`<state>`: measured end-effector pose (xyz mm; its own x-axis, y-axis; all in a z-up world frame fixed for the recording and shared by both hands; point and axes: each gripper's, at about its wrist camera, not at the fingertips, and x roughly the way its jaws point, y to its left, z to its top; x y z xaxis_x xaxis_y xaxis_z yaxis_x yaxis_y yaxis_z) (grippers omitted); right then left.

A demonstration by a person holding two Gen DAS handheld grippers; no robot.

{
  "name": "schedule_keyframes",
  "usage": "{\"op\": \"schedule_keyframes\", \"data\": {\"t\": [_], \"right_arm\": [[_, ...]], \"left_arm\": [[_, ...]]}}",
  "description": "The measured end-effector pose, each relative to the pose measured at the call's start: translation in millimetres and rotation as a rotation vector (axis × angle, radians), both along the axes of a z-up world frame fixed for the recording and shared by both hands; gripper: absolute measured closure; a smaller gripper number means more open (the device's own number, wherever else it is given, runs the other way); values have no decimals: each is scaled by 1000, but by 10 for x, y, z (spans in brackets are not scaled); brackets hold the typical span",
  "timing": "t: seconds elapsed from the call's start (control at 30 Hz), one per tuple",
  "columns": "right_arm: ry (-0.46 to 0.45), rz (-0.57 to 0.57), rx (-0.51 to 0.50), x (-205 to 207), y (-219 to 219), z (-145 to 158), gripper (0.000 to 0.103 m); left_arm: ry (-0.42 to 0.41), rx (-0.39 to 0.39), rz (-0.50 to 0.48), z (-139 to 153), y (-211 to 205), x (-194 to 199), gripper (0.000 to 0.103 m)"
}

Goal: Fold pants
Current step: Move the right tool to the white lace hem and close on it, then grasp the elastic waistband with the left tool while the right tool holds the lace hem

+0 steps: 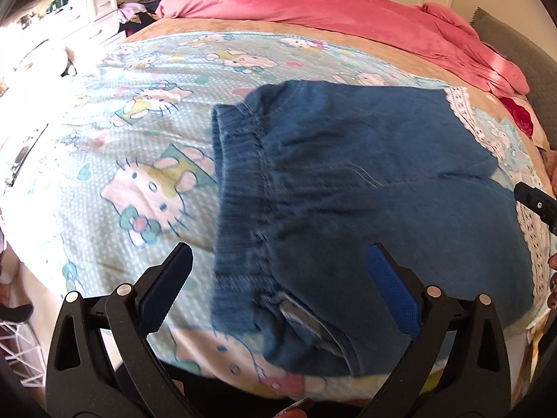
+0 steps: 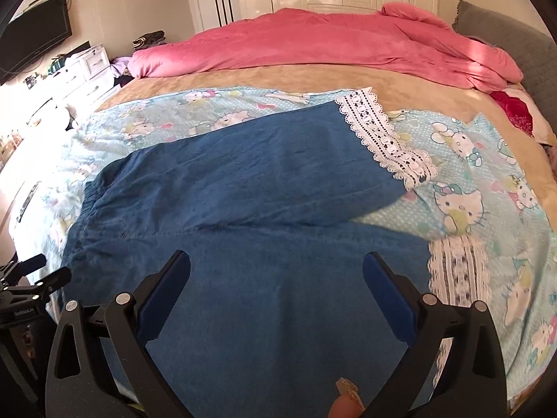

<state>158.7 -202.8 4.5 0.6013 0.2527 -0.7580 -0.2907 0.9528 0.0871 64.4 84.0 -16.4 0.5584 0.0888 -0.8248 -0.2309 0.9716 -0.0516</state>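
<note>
Blue denim-look pants (image 1: 348, 181) with white lace hems (image 2: 386, 139) lie spread flat on a Hello Kitty sheet (image 1: 139, 160) on the bed. The elastic waistband (image 1: 236, 181) is to the left, the two legs run right. My left gripper (image 1: 278, 261) is open and empty, hovering above the waistband end near the bed's front edge. My right gripper (image 2: 276, 268) is open and empty above the near leg (image 2: 278, 278); the near hem (image 2: 456, 271) lies to its right. The right gripper's tip shows in the left wrist view (image 1: 536, 205), and the left gripper in the right wrist view (image 2: 31, 278).
A pink duvet (image 2: 313, 45) is bunched along the far side of the bed, with a grey pillow (image 2: 504, 31) at the right. White drawers (image 2: 87, 69) with clutter and a wall TV (image 2: 34, 38) stand left. A phone-like object (image 1: 24, 153) lies at the sheet's left edge.
</note>
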Motion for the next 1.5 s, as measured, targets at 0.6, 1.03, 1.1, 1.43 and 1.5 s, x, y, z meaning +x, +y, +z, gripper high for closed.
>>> {"op": "schedule_keyframes", "data": {"t": [0.6, 1.03, 1.1, 1.43, 1.5], "right_arm": [[-15, -87, -51, 2150, -697, 44, 4], [88, -171, -202, 3166, -592, -603, 79], [76, -195, -254, 3224, -529, -697, 70], [-228, -35, -172, 2441, -287, 154, 20], [-238, 152, -151, 2176, -26, 274, 13]], "left_arm": [[15, 76, 55, 60, 610, 1071, 9], [85, 127, 73, -361, 781, 1376, 9], [79, 113, 76, -410, 794, 1381, 9], [-27, 26, 19, -189, 855, 1208, 9], [-43, 12, 6, -139, 863, 1211, 9]]}}
